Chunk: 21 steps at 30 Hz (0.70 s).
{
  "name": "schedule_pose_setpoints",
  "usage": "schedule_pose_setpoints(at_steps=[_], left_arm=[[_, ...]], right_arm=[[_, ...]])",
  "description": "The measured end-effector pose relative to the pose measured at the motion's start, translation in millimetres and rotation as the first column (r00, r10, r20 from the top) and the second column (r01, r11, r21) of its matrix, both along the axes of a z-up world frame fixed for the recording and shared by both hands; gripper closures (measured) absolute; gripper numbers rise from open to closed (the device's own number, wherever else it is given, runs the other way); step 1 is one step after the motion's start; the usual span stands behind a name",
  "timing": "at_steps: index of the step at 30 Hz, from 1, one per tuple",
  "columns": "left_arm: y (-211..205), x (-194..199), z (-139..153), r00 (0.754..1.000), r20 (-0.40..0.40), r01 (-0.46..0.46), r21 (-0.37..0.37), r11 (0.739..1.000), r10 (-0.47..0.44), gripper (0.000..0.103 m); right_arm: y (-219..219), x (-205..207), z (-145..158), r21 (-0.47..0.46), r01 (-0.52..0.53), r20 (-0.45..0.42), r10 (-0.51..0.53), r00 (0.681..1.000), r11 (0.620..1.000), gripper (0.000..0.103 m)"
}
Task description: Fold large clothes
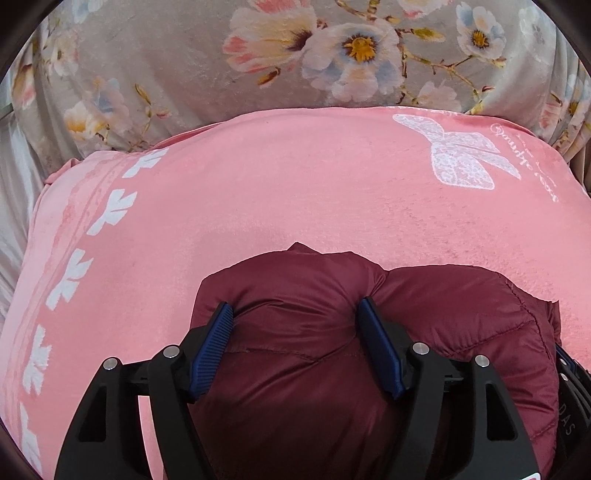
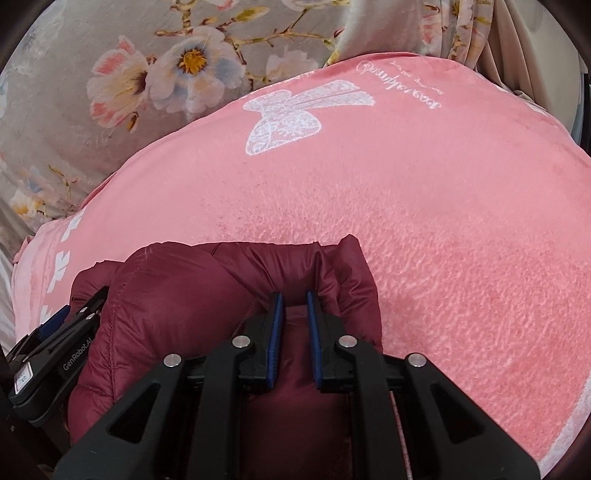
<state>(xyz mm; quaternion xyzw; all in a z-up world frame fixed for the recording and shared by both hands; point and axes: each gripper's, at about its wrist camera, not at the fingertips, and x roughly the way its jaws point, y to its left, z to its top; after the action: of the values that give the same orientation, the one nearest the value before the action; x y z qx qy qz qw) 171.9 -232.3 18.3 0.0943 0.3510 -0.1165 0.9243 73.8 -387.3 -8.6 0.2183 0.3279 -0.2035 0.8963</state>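
Note:
A dark red quilted puffer jacket [image 1: 295,354] lies bunched on a pink blanket [image 1: 258,192]. My left gripper [image 1: 295,310] has its jaws wide apart, with a thick puffy fold of the jacket bulging between the blue pads [image 1: 210,350]. In the right wrist view the jacket [image 2: 177,295] fills the lower left on the pink blanket [image 2: 443,221]. My right gripper [image 2: 295,299] has its jaws nearly together, pinching a fold of the jacket. The left gripper's body [image 2: 55,350] shows at the left edge, beside the jacket.
The pink blanket carries a white butterfly print [image 1: 458,155] and a white leaf border [image 1: 74,266]. Behind it lies a grey floral bedcover [image 1: 258,55]. Curtain folds [image 2: 472,33] hang at the far right.

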Motion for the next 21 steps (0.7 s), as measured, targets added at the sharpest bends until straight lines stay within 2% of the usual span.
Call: schedule_pose_setpoints(at_steps=[9,11,14,17,21], left_arm=[[-3.4,0.7,-2.8,1.000,0.009,-0.008,0.027,1.000,0.008,0.035],[-3.2,1.0,-1.7,1.000,0.004,-0.006,0.027,1.000,0.006,0.034],[8.7,-6.5,8.0,0.999,-0.038,0.023,0.015,1.000,-0.023,0.034],[37.9,-32.1,25.0,0.995,-0.082,0.049,-0.041,0.998,-0.053,0.034],[65.3,-75.5,27.6,0.993,-0.100,0.064,-0.032,0.997,-0.067,0.034]], right_arm=[[-0.5,1.3,-1.1,-0.006,-0.001,0.001,0.001,1.000,1.000,0.091],[-3.3,-3.2,1.4,0.021,-0.009,0.014,0.009,1.000,1.000,0.091],[5.2,-30.2,23.7,0.001,-0.026,0.021,0.026,0.999,1.000,0.087],[29.7,-66.3,45.8,-0.062,-0.094,0.010,0.094,0.995,0.994,0.087],[54.9,-103.3,40.5,-0.073,-0.150,-0.044,0.147,0.988,0.986,0.087]])
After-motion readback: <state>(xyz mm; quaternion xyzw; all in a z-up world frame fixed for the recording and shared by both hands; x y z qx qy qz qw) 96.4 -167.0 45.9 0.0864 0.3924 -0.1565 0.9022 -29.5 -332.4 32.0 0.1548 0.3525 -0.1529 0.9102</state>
